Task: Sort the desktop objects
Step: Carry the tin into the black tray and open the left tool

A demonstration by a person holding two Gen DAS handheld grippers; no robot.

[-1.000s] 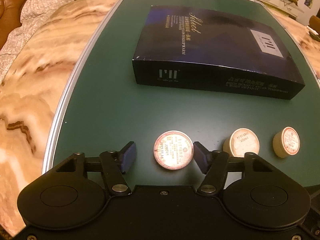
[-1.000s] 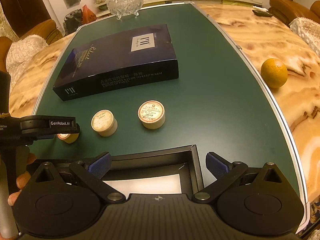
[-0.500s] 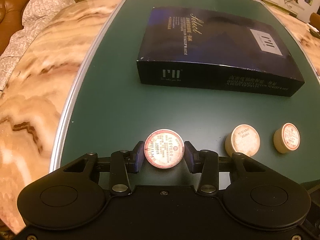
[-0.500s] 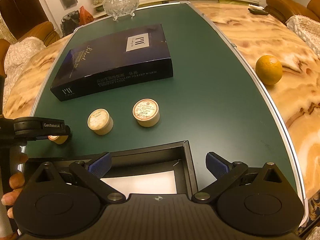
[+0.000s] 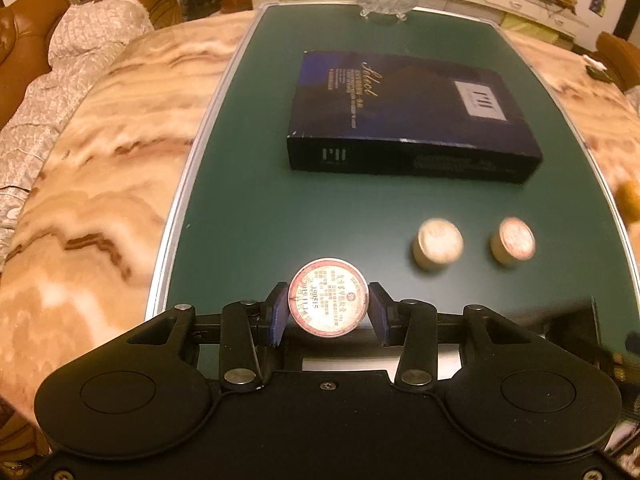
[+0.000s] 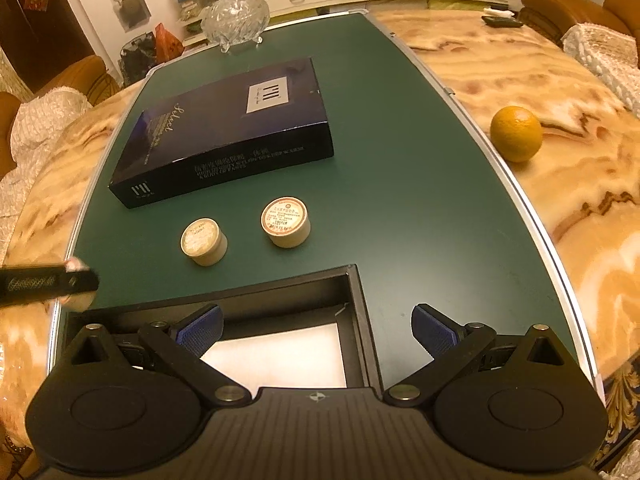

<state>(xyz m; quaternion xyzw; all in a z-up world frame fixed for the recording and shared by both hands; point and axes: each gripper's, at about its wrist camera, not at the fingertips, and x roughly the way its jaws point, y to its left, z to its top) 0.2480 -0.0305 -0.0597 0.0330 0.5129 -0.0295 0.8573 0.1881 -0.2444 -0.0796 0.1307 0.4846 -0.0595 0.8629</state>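
Note:
My left gripper (image 5: 328,312) is shut on a small round tin (image 5: 328,297) with a red-rimmed printed lid, held off the green mat (image 5: 248,216). Two more round tins (image 5: 439,243) (image 5: 513,240) stand on the mat to the right, also in the right wrist view (image 6: 204,241) (image 6: 286,221). A dark blue flat box (image 5: 404,120) (image 6: 224,132) lies beyond them. My right gripper (image 6: 316,326) hangs open over an open black tray (image 6: 360,300) with a white lining. The left gripper's body (image 6: 48,282) shows blurred at the left edge of that view.
A cut-glass bowl (image 6: 235,18) stands at the mat's far end. An orange (image 6: 516,133) lies on the marble table (image 6: 560,160) right of the mat's metal rim. Sofas and a cabinet surround the table.
The left gripper closed its pads on the round tin, then lifted it off the mat and drew back. The right gripper drifted slightly, staying open over the tray.

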